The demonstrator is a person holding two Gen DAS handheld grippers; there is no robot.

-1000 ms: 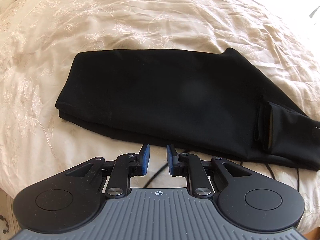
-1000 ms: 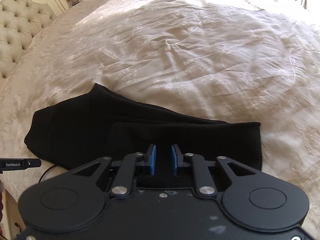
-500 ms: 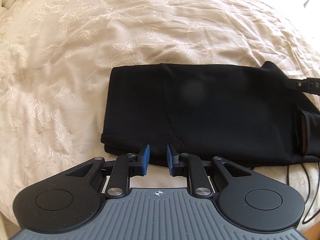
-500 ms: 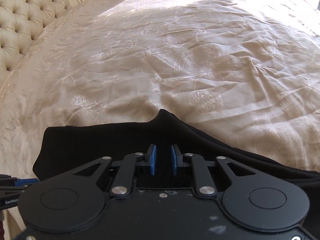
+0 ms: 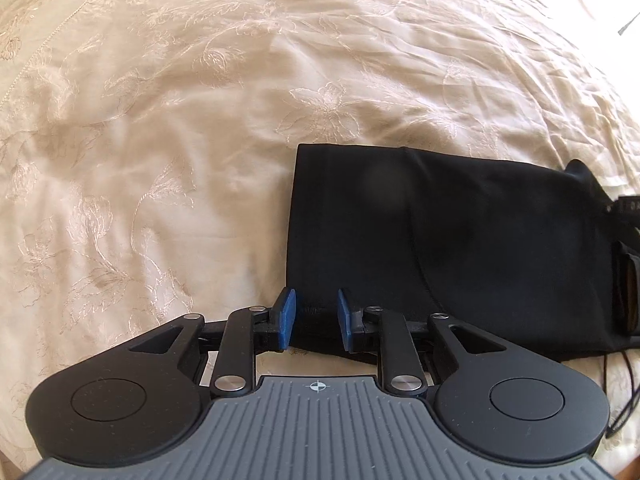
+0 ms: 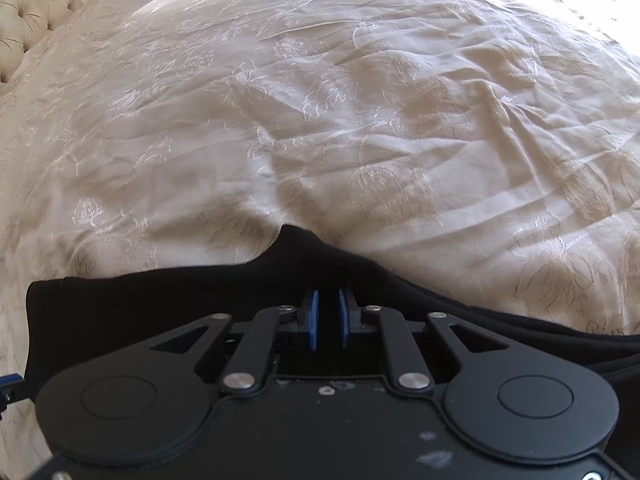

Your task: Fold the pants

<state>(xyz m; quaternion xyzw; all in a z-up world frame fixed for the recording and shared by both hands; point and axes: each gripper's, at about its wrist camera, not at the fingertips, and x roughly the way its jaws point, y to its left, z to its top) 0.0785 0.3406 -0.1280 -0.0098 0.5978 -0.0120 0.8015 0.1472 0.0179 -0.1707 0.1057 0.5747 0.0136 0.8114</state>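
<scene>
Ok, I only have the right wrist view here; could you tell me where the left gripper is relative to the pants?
Observer: The left gripper is open at the near left corner of the pants; the hem edge appears to lie between its pads.
Operator: Thank you. Is that left end of the pants tidy?
Observer: Yes, it ends in one straight edge, lying flat on the bedspread.
Operator: Is anything else lying near the pants?
Observer: A thin black cable shows by their near right end.
</scene>
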